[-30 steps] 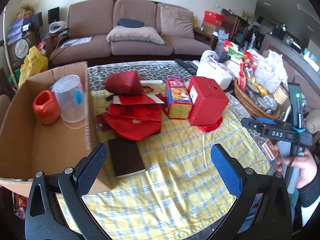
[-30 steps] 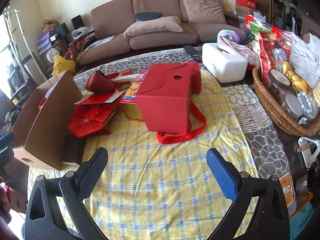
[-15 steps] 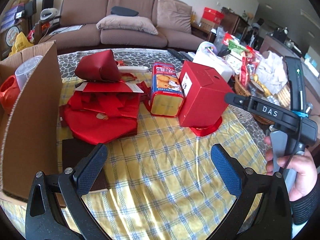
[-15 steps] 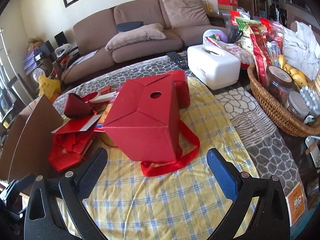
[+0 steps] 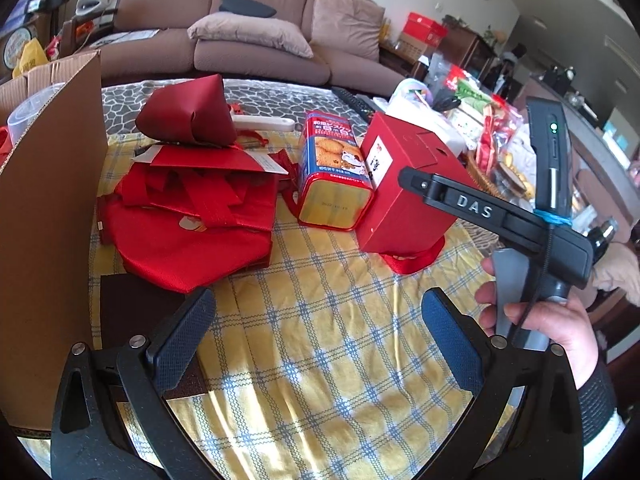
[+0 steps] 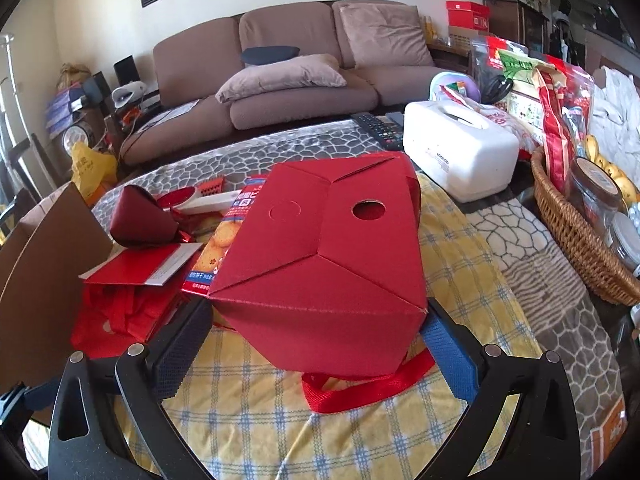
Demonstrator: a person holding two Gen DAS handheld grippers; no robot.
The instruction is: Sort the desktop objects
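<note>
The right gripper is spread wide, its two fingers standing either side of the near end of the red box, which rests on the yellow checked cloth with a red ribbon trailing out from under it; whether the pads actually touch the box walls cannot be told, and the box is not lifted. From the left wrist view the same red box sits in the middle of the table, just right of a biscuit tin lying on its side and touching or nearly touching it. To the left of the tin lies a heap of red bags with a dark red pouch on top, and at the far left stands the wall of a cardboard box. The left gripper hangs released over bare cloth near the table's front edge, holding nothing. A person's hand grips the handle of the other tool at the right (the arm marked DAS reaches toward the red box). Far right in the right wrist view are a white tissue box and a wicker basket of jars and packets.
</note>
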